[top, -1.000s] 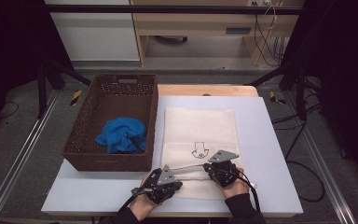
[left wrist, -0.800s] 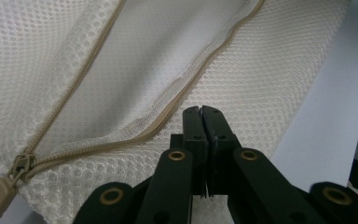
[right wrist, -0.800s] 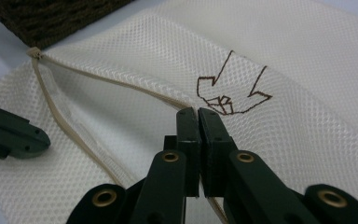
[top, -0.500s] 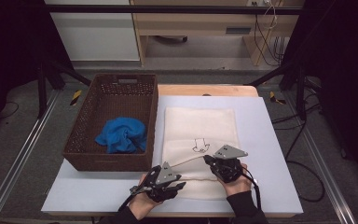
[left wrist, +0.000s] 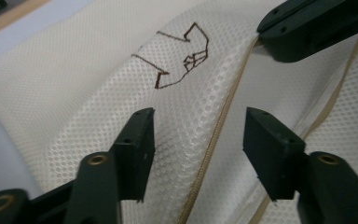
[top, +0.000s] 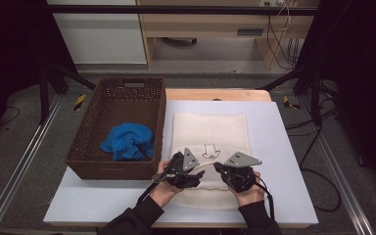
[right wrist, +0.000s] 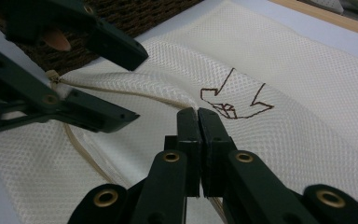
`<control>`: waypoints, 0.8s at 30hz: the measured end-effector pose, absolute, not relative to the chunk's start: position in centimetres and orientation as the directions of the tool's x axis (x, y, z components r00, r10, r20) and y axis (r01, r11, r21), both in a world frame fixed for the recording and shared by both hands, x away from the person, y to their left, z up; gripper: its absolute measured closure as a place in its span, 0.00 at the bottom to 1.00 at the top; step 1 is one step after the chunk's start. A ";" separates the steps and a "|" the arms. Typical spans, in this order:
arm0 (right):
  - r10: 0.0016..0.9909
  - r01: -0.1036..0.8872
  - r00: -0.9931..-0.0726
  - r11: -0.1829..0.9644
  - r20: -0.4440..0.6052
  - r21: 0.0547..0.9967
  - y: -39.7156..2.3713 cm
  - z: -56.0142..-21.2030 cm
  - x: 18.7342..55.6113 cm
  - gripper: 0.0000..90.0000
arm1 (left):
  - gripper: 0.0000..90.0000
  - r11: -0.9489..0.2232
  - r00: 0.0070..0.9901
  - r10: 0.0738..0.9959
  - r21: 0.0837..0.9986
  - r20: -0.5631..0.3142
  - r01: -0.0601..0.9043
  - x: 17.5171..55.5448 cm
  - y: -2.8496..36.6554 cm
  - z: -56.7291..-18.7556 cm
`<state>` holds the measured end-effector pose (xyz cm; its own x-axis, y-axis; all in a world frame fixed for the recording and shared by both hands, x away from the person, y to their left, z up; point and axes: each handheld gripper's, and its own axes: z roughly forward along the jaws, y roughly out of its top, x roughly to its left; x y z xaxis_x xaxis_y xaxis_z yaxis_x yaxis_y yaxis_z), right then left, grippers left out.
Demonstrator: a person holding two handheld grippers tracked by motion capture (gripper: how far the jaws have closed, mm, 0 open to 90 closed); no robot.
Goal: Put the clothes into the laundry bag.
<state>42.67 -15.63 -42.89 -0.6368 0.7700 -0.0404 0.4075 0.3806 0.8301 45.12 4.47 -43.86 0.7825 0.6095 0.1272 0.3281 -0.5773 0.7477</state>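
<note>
my right gripper clenched on the cream mesh laundry bag; my left gripper, jaws just opening, released above its zip edge.

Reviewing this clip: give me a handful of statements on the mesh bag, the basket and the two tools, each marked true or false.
1. The right tool is shut, pinching the cream mesh bag. True.
2. The left tool is clamped tight on the bag. False: its jaws have just been opening and stand apart, with the zipper seam lying between them.
3. A blue cloth lies inside the brown wicker basket. True.
4. The basket sits to the right of the bag in the high view. False: it sits to the bag's left.
5. The bag carries a brown arrow drawing. True.
</note>
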 end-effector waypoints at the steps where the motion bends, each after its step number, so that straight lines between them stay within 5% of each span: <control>1: 0.770 0.408 -0.636 0.381 -0.040 0.830 -15.6 -42.9 42.7 0.98 | 0.57 -0.580 0.779 0.613 0.744 0.132 0.331 45.2 4.4 -44.1; 5: 0.771 0.413 -0.636 0.382 -0.038 0.827 -15.6 -43.0 42.7 0.98 | 0.82 -0.591 0.776 0.612 0.742 0.155 0.318 45.2 4.4 -44.3; 8: 0.770 0.408 -0.636 0.393 -0.052 0.824 -15.5 -43.1 42.7 0.98 | 0.93 -0.585 0.777 0.612 0.747 0.151 0.315 45.2 4.4 -44.1; 12: 0.766 0.392 -0.640 0.393 -0.060 0.832 -15.6 -42.9 42.6 0.91 | 0.95 -0.564 0.771 0.623 0.760 0.133 0.324 45.2 4.6 -43.9; 15: 0.779 0.382 -0.621 0.401 -0.091 0.832 -15.8 -42.3 42.4 0.70 | 0.95 -0.548 0.769 0.628 0.769 0.118 0.329 45.3 4.8 -43.7; 24: 0.764 0.388 -0.639 0.427 -0.096 0.817 -15.5 -42.3 42.1 0.69 | 0.94 -0.510 0.768 0.635 0.792 0.084 0.335 45.2 5.1 -43.1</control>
<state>42.11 -15.49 -42.28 -0.6385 0.7636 -0.0964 0.3875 0.4272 0.8169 45.20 5.09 -43.12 0.7679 0.6350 0.0842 0.3348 -0.5100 0.7924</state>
